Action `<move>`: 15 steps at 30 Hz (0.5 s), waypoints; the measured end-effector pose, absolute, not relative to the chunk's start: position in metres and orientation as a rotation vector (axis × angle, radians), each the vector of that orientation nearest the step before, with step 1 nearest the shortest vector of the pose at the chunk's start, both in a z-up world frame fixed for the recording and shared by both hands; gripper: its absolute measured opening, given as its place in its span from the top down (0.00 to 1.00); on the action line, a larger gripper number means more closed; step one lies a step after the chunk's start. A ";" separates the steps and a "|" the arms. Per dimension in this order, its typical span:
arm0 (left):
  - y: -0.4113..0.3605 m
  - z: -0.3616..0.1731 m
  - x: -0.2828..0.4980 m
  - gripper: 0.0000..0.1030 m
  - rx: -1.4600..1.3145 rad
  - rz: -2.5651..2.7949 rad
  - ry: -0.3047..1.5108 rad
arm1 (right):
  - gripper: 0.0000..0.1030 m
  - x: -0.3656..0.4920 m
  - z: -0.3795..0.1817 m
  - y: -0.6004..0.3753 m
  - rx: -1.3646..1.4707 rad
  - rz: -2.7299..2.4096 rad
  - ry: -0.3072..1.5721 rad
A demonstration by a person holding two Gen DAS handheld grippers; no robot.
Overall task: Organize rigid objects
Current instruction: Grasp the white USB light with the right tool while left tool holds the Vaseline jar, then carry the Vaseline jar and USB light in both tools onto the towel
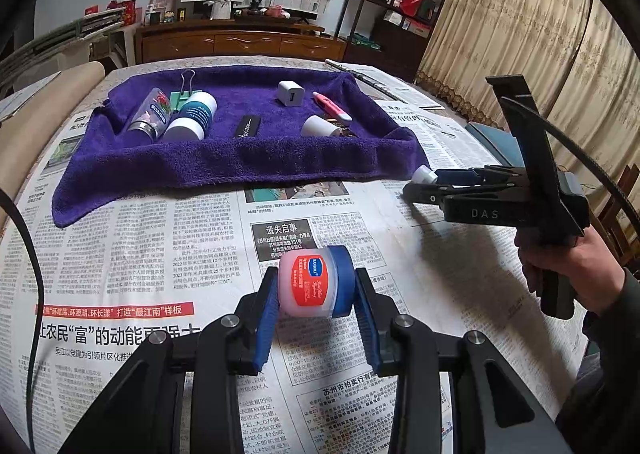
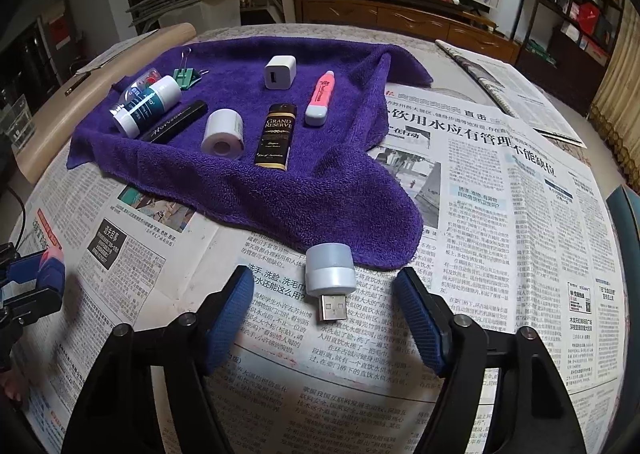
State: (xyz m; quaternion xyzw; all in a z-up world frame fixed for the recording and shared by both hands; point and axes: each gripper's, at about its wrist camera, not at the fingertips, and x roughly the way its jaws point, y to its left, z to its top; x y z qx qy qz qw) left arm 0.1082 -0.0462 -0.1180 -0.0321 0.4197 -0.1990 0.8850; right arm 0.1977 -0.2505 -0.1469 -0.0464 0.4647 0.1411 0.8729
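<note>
Now, lamp point(image 2: 330, 278): lain between right gripper point(image 2: 324, 318) pads, untouched; plug toward camera.
Left gripper point(image 1: 316, 310): clenched on jar point(image 1: 316, 282).
Towel point(image 2: 248, 158): seemingly touched.

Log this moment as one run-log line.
left claw: shut on jelly jar | right claw: open, astride USB light, pads clear | USB light: on newspaper beside purple towel

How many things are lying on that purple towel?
7: a bottle and tube at the left, a clip behind them, a black stick, a white roll, a black box, a charger and a pink marker. That makes 8.
</note>
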 end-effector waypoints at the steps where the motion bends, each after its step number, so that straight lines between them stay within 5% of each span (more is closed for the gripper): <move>1: -0.046 -0.118 0.108 0.67 -0.067 -0.414 0.874 | 0.37 0.198 -0.147 -0.251 -0.096 0.296 0.969; 6: -0.045 -0.118 0.108 0.67 -0.070 -0.412 0.877 | 0.61 0.198 -0.144 -0.255 -0.090 0.293 0.962; 12: -0.044 -0.119 0.108 0.67 -0.070 -0.404 0.880 | 0.77 0.197 -0.144 -0.254 -0.096 0.315 0.958; 15: -0.042 -0.118 0.108 0.67 -0.070 -0.395 0.880 | 0.77 0.197 -0.144 -0.253 -0.096 0.318 0.960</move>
